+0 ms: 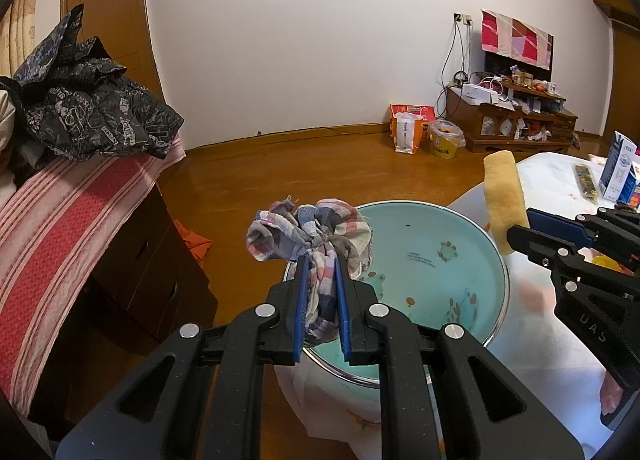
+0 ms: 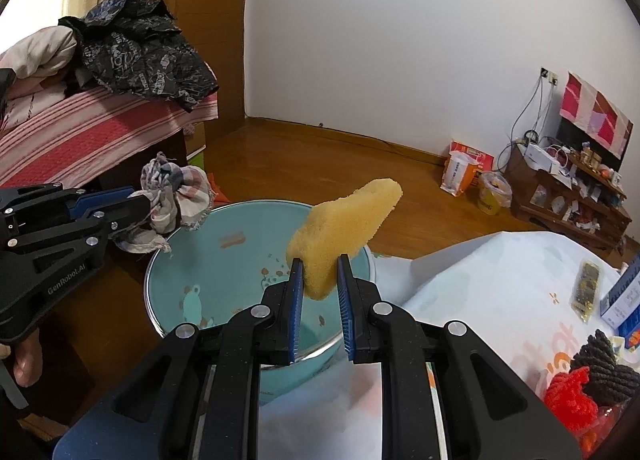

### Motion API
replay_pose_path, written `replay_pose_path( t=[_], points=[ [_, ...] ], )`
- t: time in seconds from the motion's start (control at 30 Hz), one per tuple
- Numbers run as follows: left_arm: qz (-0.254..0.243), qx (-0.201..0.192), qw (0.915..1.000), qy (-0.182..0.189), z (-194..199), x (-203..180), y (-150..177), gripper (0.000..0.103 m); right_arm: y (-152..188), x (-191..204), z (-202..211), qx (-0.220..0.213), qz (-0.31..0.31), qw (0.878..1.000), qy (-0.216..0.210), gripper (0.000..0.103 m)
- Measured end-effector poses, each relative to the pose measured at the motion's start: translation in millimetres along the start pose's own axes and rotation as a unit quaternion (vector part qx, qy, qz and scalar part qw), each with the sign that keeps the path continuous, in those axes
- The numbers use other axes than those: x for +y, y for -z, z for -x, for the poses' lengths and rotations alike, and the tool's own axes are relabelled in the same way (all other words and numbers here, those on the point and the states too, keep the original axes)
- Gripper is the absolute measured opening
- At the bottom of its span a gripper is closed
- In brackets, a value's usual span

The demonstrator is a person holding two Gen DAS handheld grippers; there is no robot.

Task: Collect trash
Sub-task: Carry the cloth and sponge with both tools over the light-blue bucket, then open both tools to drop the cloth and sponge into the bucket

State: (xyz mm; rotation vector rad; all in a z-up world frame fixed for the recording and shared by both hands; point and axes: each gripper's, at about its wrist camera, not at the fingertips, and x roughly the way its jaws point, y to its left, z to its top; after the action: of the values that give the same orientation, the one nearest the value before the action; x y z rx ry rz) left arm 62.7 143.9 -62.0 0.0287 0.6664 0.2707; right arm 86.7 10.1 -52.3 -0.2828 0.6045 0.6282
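Holding crumpled plaid rag (image 1: 320,248) clamped in left claw (image 1: 320,300), yellow sponge (image 2: 344,232) pinched in right claw (image 2: 320,280); both above teal basin (image 2: 224,256) just ahead; soft, light, squashy, grip mid-bulk

Both wrist cameras look forward and down along their fingers, close above the same teal basin (image 1: 440,244) (image 2: 224,244), each seeing the other gripper.

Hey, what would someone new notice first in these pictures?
Probably the two tongs held over the teal basin at the table's edge: the left tongs pinch a bunched plaid rag, the right tongs a yellow sponge. Behind, a dark printed jacket lies heaped on a striped bed.
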Motion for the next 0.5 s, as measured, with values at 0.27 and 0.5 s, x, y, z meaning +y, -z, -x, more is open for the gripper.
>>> replay_pose_path(
  t=[0.27, 0.5],
  points=[
    [0.002, 0.0, 1.0, 0.001, -0.2, 1.6, 0.9, 0.013, 1.0, 2.6, -0.8, 0.003, 0.005, 1.0, -0.002, 0.018],
    [0.002, 0.001, 1.0, 0.004, -0.6, 1.5, 0.6, 0.013, 0.8, 3.3, -1.5, 0.004, 0.007, 1.0, -0.002, 0.018]
  ],
)
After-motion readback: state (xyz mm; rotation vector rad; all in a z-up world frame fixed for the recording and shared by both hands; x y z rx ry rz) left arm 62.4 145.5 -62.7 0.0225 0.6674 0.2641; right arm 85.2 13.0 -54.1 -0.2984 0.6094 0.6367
